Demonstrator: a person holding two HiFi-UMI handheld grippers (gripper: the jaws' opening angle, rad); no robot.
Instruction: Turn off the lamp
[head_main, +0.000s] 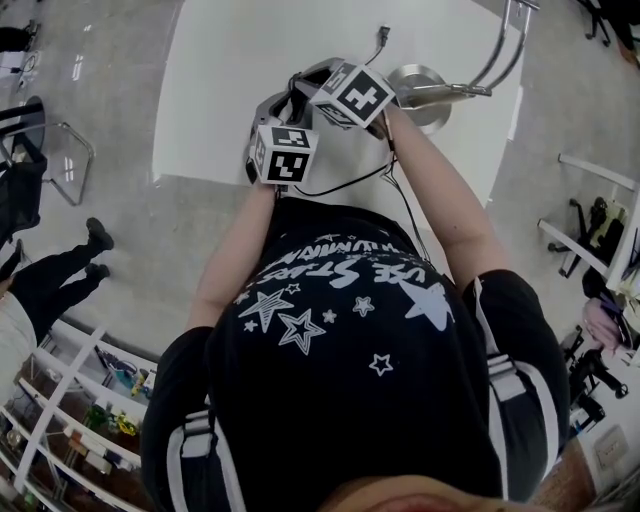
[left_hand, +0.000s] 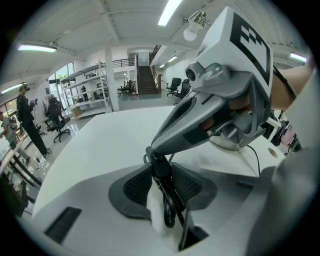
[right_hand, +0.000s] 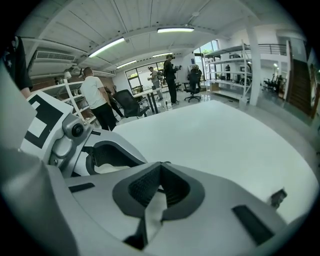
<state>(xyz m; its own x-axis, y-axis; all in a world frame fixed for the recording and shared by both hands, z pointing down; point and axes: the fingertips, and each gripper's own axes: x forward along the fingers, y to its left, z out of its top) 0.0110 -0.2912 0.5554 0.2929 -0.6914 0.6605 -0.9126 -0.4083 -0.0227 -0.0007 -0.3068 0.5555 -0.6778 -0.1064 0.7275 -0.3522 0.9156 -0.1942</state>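
While the left gripper (left_hand: 161, 172) is clamped on a black cord (left_hand: 169, 212), its dark, finely gridded pads (left_hand: 136, 187) press a blocky part of that cord at their tips, and a thin loop hangs below them. The right gripper (right_hand: 160, 170) has its jaws together. Its ribbed pads (right_hand: 145, 187) meet at the tip, with only a sliver of white showing between them lower down; whether they nip anything I cannot tell. Both gripper bodies are smooth grey moulded plastic, and each carries a white cube (left_hand: 245, 40) printed with black square markers. In the left gripper view, the right gripper's tapered nose points down to just beyond the left pads, right at the cord.

The lamp (head_main: 422, 85) stands on the far right part of the table (head_main: 240, 80), just past the right gripper. It has a round, polished metal base and a slim chrome arm curving up and away. The table top is flat, matte white. A small dark connector (head_main: 383, 33) lies on it near the lamp base. Beyond the table's near left corner, a white open rack (head_main: 60, 400) holds small colourful items too small to name. Further back, metal shelving (left_hand: 82, 90) lines the hall, its contents unclear.
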